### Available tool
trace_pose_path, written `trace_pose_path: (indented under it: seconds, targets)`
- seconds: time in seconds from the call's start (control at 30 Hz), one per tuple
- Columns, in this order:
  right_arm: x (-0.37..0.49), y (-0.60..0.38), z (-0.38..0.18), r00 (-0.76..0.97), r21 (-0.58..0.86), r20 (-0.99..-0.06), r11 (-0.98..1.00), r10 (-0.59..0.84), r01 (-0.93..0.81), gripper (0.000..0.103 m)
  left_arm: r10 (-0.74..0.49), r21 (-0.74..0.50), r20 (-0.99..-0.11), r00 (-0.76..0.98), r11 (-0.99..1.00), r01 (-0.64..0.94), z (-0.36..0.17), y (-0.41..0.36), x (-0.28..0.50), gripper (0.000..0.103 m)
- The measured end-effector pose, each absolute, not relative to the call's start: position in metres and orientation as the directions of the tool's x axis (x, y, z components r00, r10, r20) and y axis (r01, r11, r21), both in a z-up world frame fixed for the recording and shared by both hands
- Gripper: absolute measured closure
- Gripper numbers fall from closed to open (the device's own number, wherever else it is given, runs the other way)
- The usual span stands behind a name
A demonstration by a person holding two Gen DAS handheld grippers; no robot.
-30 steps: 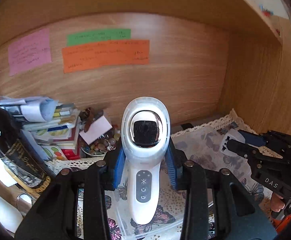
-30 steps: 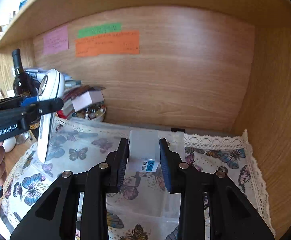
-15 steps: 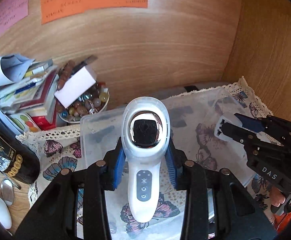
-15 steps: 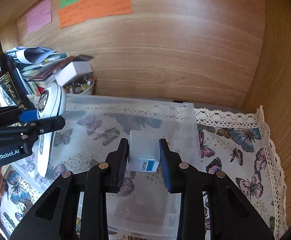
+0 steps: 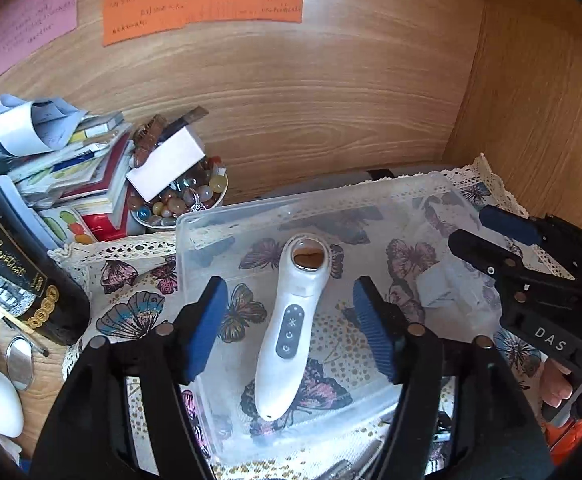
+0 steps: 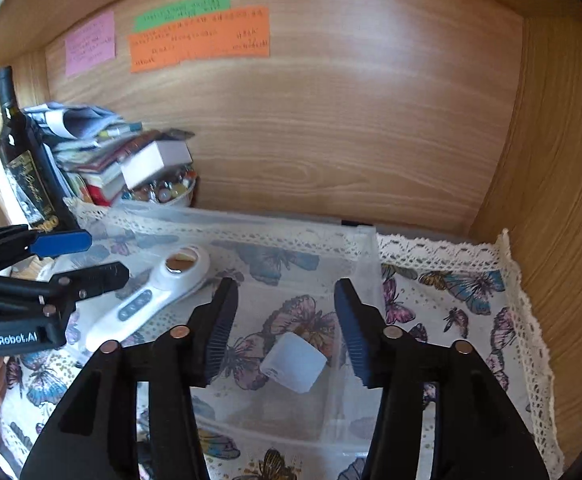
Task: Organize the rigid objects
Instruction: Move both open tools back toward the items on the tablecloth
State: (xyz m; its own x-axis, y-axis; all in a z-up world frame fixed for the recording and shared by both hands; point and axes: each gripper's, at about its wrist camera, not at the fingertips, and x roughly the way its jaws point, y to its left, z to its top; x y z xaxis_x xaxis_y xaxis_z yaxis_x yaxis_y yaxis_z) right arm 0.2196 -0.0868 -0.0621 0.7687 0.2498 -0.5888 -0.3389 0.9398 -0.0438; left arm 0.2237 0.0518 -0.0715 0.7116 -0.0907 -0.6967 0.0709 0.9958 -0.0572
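Observation:
A white handheld device (image 5: 291, 324) with a round head and three grey buttons lies flat in a clear plastic bin (image 5: 195, 224); it also shows in the right wrist view (image 6: 151, 296). My left gripper (image 5: 289, 320) is open above it, one blue pad on each side, not touching. A small white box (image 6: 293, 362) lies tilted in the same bin (image 6: 365, 240); it also shows in the left wrist view (image 5: 441, 286). My right gripper (image 6: 287, 324) is open above the box, apart from it.
The bin sits on a butterfly-print cloth (image 6: 463, 292) inside a wooden alcove. At the left stand a dark wine bottle (image 5: 7, 268), a pile of books and papers (image 5: 63, 164) and a bowl of coloured beads (image 5: 179, 200). Coloured notes (image 5: 203, 4) hang on the back wall.
Both grippers have opened. The white device has dropped from my left gripper into the bin, and the small white box has dropped from my right gripper into the bin.

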Motion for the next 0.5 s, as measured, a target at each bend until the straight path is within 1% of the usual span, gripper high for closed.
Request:
trace_pose_path:
  seconds: [0.03, 0.07, 0.1, 0.13, 0.17, 0.2, 0.23, 0.3, 0.5]
  targets:
    - [0.216, -0.088, -0.059, 0.776, -0.045, -0.578, 0.940, 0.252, -0.339, 0.050, -0.091, -0.059, -0.689, 0.719, 0.996, 0.070, -0.068, 0.052, 0.219, 0.031]
    - [0.211, -0.089, -0.055, 0.784, -0.050, -0.567, 0.940, 0.252, -0.338, 0.048, -0.088, -0.059, -0.681, 0.727, 0.996, 0.065, -0.064, 0.053, 0.214, 0.027]
    - [0.206, -0.090, -0.051, 0.794, -0.056, -0.553, 0.940, 0.252, -0.337, 0.044, -0.082, -0.058, -0.671, 0.737, 0.997, 0.058, -0.060, 0.054, 0.209, 0.022]
    - [0.200, -0.091, -0.047, 0.805, -0.064, -0.538, 0.940, 0.251, -0.336, 0.039, -0.073, -0.055, -0.660, 0.748, 0.997, 0.048, -0.056, 0.055, 0.203, 0.020]
    - [0.194, -0.092, -0.044, 0.814, -0.072, -0.524, 0.940, 0.250, -0.335, 0.036, -0.064, -0.052, -0.650, 0.758, 0.998, 0.040, -0.052, 0.055, 0.198, 0.015]
    - [0.188, -0.092, -0.039, 0.824, -0.081, -0.509, 0.939, 0.248, -0.333, 0.032, -0.054, -0.048, -0.638, 0.768, 0.998, 0.030, -0.048, 0.055, 0.192, 0.010]
    - [0.182, -0.093, -0.037, 0.831, -0.085, -0.497, 0.939, 0.250, -0.333, 0.026, -0.045, -0.045, -0.627, 0.778, 0.999, 0.021, -0.044, 0.057, 0.186, 0.008]
    - [0.170, -0.097, -0.031, 0.842, -0.083, -0.474, 0.938, 0.259, -0.335, 0.020, -0.036, -0.044, -0.608, 0.793, 0.999, 0.011, -0.037, 0.059, 0.174, 0.006]
    - [0.136, -0.111, -0.022, 0.860, -0.062, -0.430, 0.941, 0.276, -0.333, 0.017, -0.029, -0.036, -0.574, 0.818, 0.999, 0.010, -0.028, 0.064, 0.133, 0.003]
